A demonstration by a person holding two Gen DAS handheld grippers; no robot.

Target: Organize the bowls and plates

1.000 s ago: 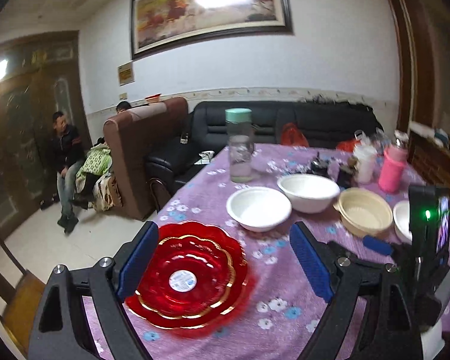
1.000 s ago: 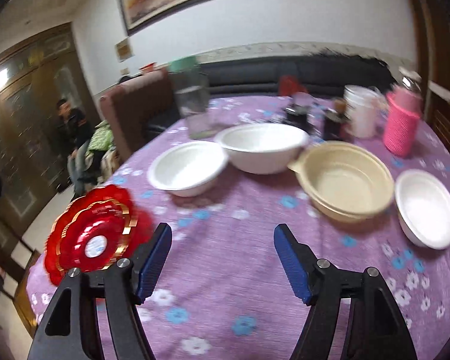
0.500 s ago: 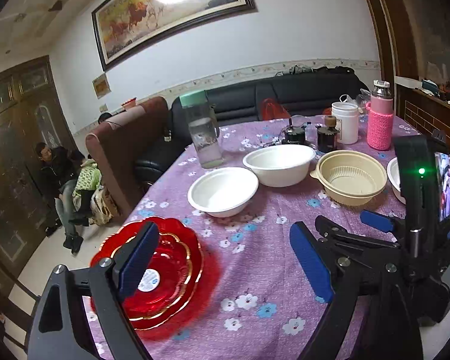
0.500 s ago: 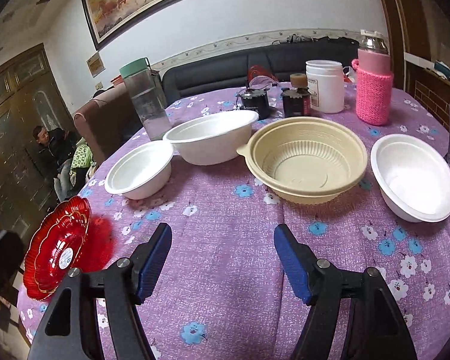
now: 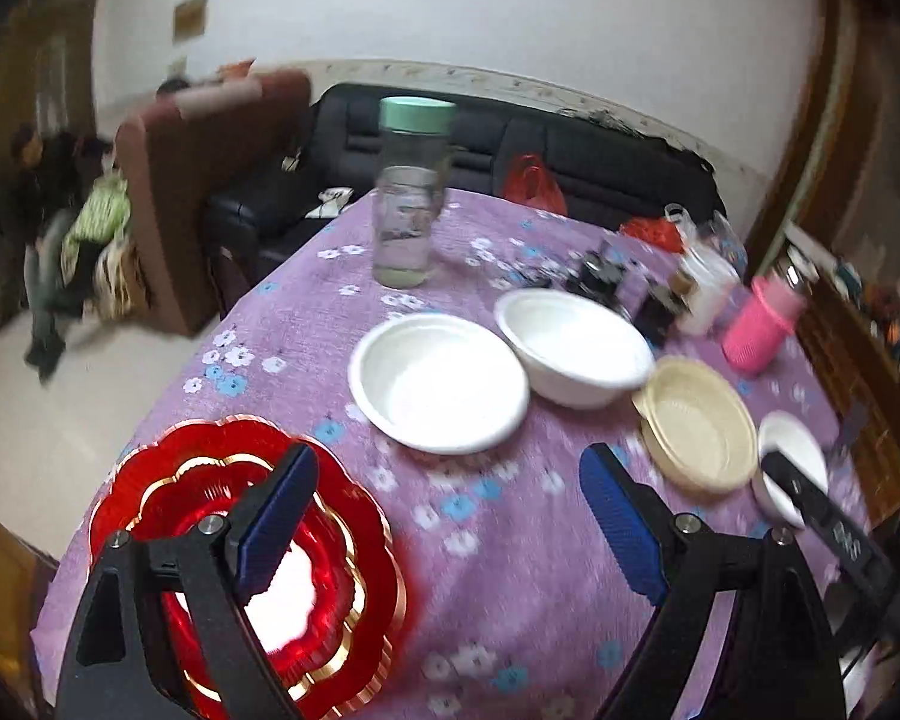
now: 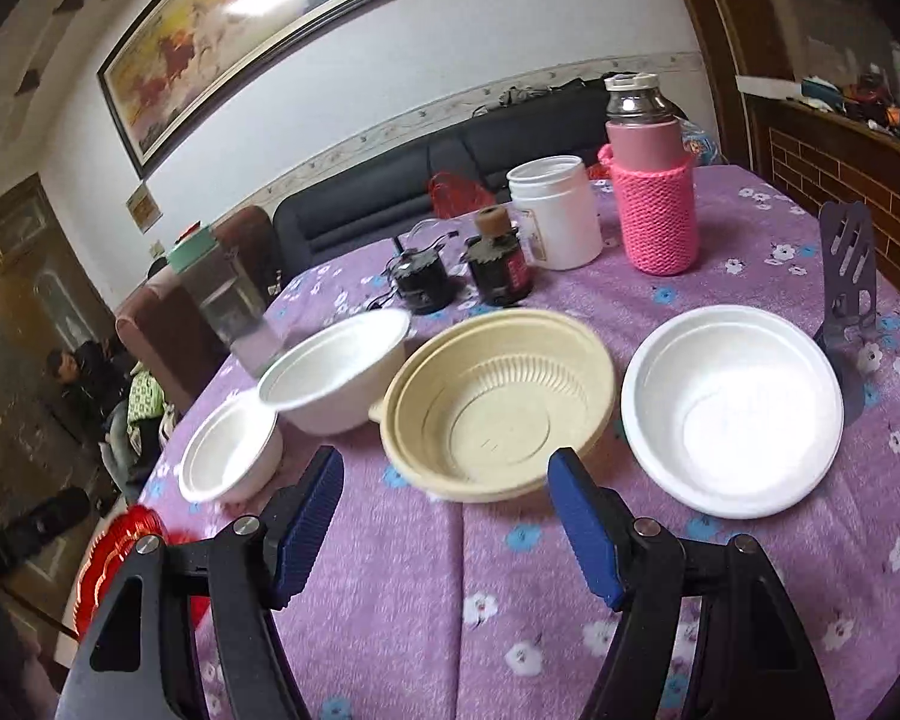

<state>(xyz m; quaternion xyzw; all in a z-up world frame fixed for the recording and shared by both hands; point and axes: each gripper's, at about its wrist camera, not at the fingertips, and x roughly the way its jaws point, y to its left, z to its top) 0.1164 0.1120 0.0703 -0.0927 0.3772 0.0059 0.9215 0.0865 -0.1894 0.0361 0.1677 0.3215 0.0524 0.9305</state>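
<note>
A stack of red scalloped plates with gold rims (image 5: 150, 498) lies at the table's near left corner, partly under my open left gripper (image 5: 444, 516); it also shows in the right wrist view (image 6: 111, 552). A small white bowl (image 5: 438, 381), a larger white bowl (image 5: 573, 354), a beige bowl (image 5: 699, 423) and another white bowl (image 5: 789, 456) stand in a row. My open, empty right gripper (image 6: 447, 516) hovers before the beige bowl (image 6: 498, 402), with the white bowl (image 6: 732, 408) to its right, and the larger (image 6: 336, 369) and small white bowls (image 6: 228, 453) to its left.
A purple flowered cloth (image 6: 450, 600) covers the table. At the back stand a glass jar with a green lid (image 5: 411, 192), a pink-sleeved flask (image 6: 654, 180), a white tub (image 6: 555, 213), two dark jars (image 6: 498, 267) and a purple metal stand (image 6: 846, 276). Sofas and seated people are beyond.
My left gripper has swung left and lower over the red plates. My right gripper has moved forward and right toward the beige bowl. Both stay open.
</note>
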